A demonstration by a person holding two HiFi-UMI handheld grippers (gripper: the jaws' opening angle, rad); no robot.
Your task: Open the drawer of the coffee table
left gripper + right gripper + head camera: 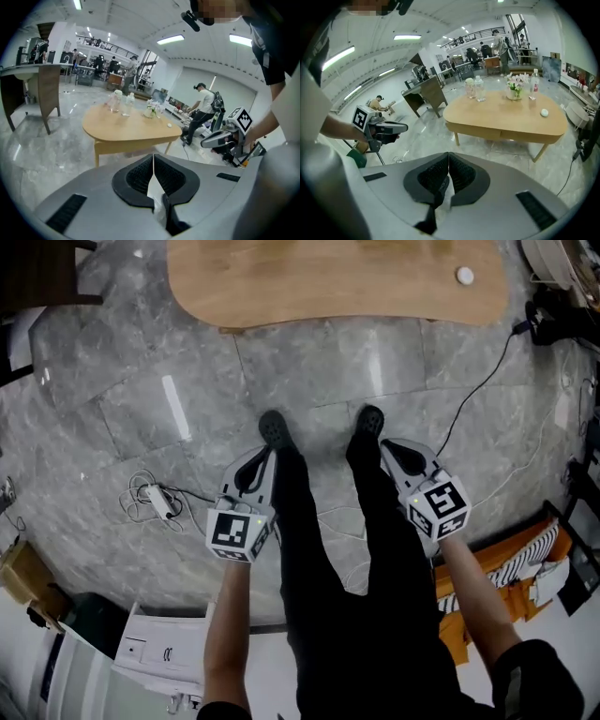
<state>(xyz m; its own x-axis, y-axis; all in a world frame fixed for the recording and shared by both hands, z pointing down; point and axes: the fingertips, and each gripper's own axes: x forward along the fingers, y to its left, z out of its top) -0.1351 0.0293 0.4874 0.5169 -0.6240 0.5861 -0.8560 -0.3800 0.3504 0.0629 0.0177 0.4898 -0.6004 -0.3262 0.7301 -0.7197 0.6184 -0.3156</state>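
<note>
Both the left claw [153,156] and right claw [448,154] are pressed together, empty, well short of the table [506,117]; I'd part one, grip the closed drawer [526,136] front squarely, pull straight.

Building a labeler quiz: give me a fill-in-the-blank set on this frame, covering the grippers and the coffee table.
1. The left gripper and the right gripper both have their jaws ____, with nothing held.
2. The drawer of the coffee table is ____.
3. The vase on the table holds ____.
Missing words: shut; closed; flowers.
</note>
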